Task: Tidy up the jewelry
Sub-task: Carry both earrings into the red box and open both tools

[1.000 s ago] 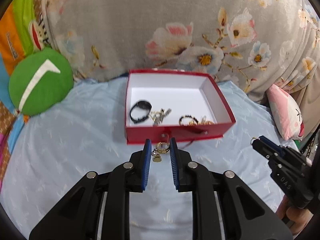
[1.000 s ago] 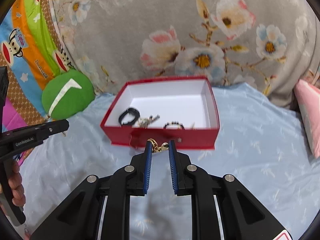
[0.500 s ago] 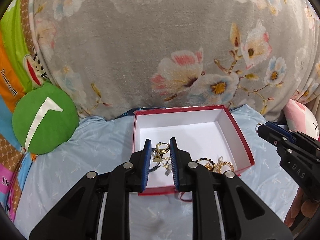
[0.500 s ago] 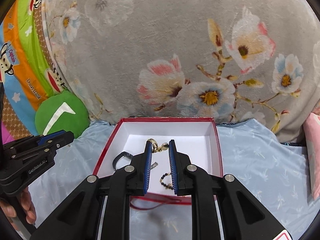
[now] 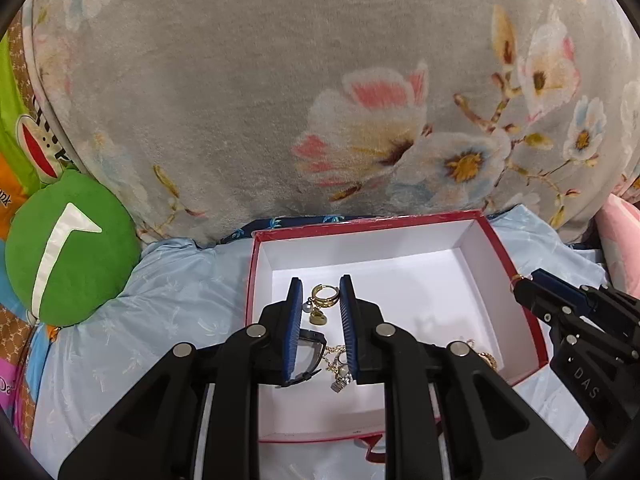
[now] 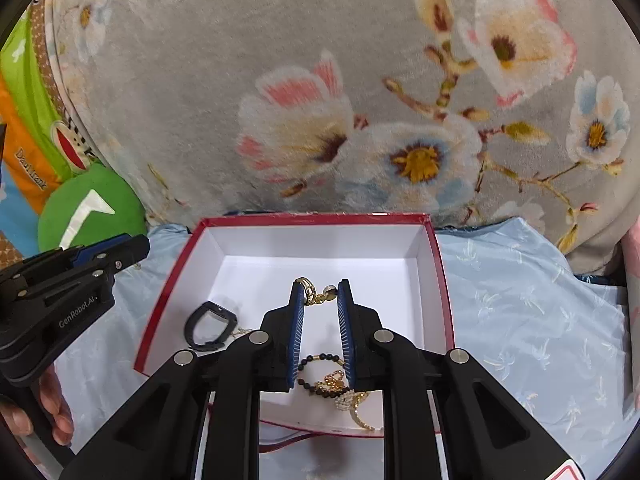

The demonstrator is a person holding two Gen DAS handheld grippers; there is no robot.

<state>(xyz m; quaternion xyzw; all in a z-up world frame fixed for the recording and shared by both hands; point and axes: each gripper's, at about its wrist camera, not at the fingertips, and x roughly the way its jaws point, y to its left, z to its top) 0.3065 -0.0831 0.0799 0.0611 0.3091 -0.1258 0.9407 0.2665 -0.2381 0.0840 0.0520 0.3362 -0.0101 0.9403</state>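
Observation:
A red box [image 5: 372,221] with a white inside lies on the light blue sheet. My left gripper [image 5: 320,294] hangs over the box's left half, shut on a gold hoop earring [image 5: 325,297] with a pearl and a heart charm. My right gripper [image 6: 320,294] hangs over the box [image 6: 312,218] too, shut on a second gold earring [image 6: 314,293] with a small ball. In the box lie a black band [image 6: 210,326], a black bead bracelet [image 6: 320,364] and gold and pearl pieces [image 6: 354,400]. Each gripper shows in the other's view: right gripper [image 5: 520,285], left gripper [image 6: 138,248].
A grey floral blanket [image 5: 320,100] rises right behind the box. A green round cushion [image 5: 68,248] sits at the left and a pink pillow [image 5: 620,232] at the right. A person's hand [image 6: 52,412] holds the left gripper's handle.
Both grippers have moved forward from in front of the box's near wall to above its inside, each still carrying its earring. Their jaws have not changed.

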